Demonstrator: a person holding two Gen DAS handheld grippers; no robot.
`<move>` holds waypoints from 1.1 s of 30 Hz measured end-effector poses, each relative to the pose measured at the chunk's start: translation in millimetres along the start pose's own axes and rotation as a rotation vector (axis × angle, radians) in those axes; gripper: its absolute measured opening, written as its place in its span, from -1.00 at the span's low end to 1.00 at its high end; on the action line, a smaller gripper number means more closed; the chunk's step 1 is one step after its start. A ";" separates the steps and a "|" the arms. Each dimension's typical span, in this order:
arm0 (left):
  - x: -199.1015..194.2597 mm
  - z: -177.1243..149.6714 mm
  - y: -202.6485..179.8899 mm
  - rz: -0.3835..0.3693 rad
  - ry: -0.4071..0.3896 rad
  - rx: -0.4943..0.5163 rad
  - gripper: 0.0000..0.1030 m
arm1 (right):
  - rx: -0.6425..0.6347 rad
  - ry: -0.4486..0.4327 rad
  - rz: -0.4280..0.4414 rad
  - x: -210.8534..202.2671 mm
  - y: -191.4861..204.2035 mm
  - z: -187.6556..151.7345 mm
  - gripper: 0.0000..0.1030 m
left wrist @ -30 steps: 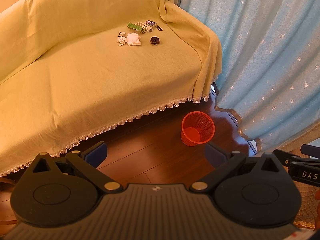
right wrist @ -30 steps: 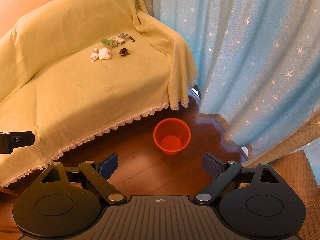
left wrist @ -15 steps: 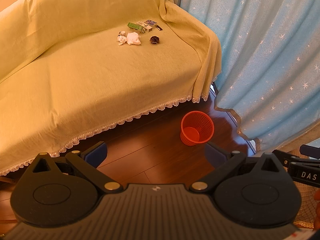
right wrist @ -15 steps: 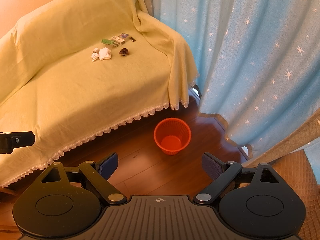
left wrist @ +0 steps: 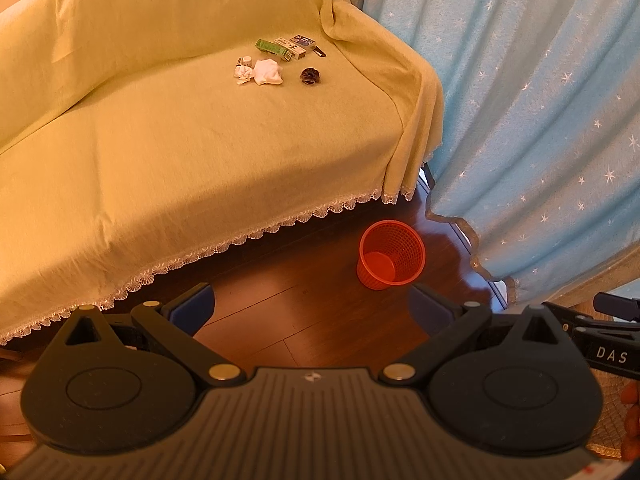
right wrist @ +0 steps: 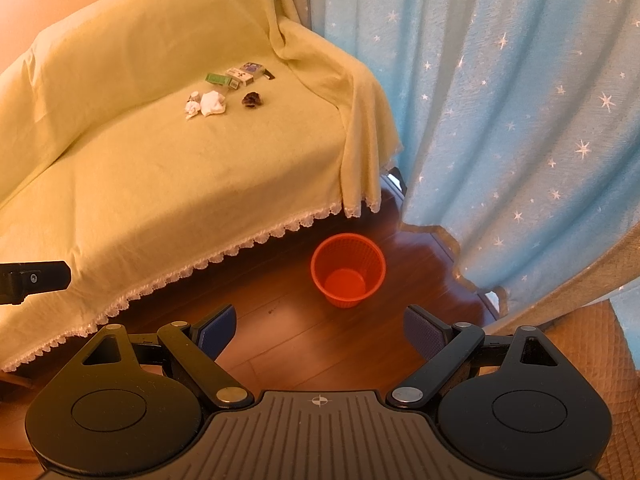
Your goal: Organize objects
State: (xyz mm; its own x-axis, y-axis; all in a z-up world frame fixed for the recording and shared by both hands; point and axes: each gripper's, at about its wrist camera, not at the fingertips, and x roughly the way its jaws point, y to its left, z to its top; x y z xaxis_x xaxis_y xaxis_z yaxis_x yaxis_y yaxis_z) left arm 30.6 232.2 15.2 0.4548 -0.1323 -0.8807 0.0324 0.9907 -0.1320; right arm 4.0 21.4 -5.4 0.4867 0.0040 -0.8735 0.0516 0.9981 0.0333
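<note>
A cluster of small things lies far back on the yellow-covered sofa (left wrist: 168, 152): crumpled white paper (left wrist: 269, 72) (right wrist: 212, 103), a green box (left wrist: 272, 47) (right wrist: 218, 79), a white box (left wrist: 290, 46), a blue-printed box (left wrist: 303, 41) (right wrist: 251, 67), and a dark round item (left wrist: 310, 76) (right wrist: 252, 100). An orange mesh bin (left wrist: 390, 254) (right wrist: 347, 269) stands on the wooden floor by the sofa's front corner. My left gripper (left wrist: 310, 310) and right gripper (right wrist: 320, 326) are both open and empty, held over the floor well short of the sofa.
A blue star-patterned curtain (left wrist: 540, 120) (right wrist: 520, 120) hangs at the right, reaching the floor behind the bin. A quilted tan surface (right wrist: 592, 344) sits at the lower right. The other gripper's black body (left wrist: 608, 344) (right wrist: 32, 280) shows at each view's edge.
Both views have shifted only slightly; the bin sits a little further left in the left wrist view. The jaws stay as they were.
</note>
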 end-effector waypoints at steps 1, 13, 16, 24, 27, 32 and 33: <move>0.6 1.9 2.6 -0.003 0.002 0.001 0.97 | 0.000 0.001 -0.001 0.6 1.0 0.6 0.72; 22.1 7.7 19.5 -0.051 0.028 0.040 0.97 | 0.006 0.010 -0.006 13.2 15.5 3.0 0.72; 27.2 9.0 22.1 -0.063 0.024 0.053 0.97 | 0.004 0.011 -0.011 15.8 19.7 2.7 0.72; 53.9 12.2 18.6 -0.090 0.051 0.072 0.97 | 0.008 0.026 -0.001 32.3 19.3 0.6 0.72; 65.8 14.4 9.2 -0.088 0.063 0.076 0.97 | 0.002 0.049 0.005 44.5 12.4 1.3 0.72; 94.2 21.8 -11.9 -0.064 0.072 0.073 0.97 | -0.029 0.075 0.035 73.8 -7.3 6.8 0.72; 100.8 24.1 -16.7 -0.058 0.070 0.069 0.97 | -0.039 0.079 0.044 80.3 -11.2 8.7 0.72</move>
State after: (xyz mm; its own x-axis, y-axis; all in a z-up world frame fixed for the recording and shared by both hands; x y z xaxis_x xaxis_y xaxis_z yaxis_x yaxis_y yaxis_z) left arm 97.4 203.0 -60.4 0.3868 -0.1891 -0.9026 0.1195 0.9808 -0.1542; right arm 50.1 10.1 -71.7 0.4173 0.0510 -0.9073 -0.0028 0.9985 0.0548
